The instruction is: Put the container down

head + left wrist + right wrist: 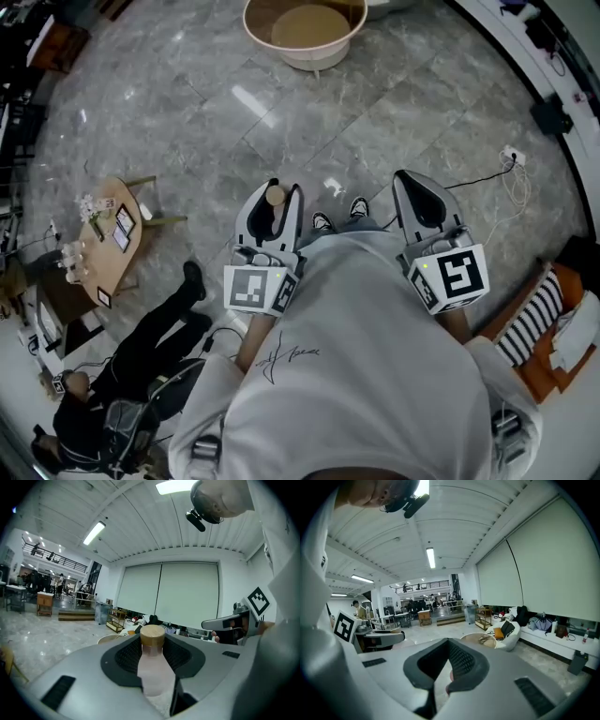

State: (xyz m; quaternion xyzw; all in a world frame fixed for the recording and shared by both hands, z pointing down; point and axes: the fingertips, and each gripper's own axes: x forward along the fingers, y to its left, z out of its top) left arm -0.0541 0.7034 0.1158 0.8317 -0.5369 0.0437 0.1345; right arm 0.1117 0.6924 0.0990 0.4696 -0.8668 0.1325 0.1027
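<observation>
I stand over a grey marble floor with a gripper in each hand, both held near level at waist height. My left gripper point(278, 185) is shut on the container point(275, 197), a small pale pink bottle with a round wooden lid. In the left gripper view the container point(152, 663) stands upright between the dark ribbed pads point(126, 656), and its lid reaches the tips of the left gripper point(152, 637). My right gripper point(410, 176) is to the right of it, jaws together, with nothing in them. In the right gripper view the right gripper point(450, 641) has its tips meeting.
A round beige tub-like table point(305, 33) stands ahead on the floor. A small wooden table point(112, 234) with cards and flowers is at left, and a person in black point(141, 375) sits near it. A cable point(487, 178) lies at right, near a striped cushion point(534, 319).
</observation>
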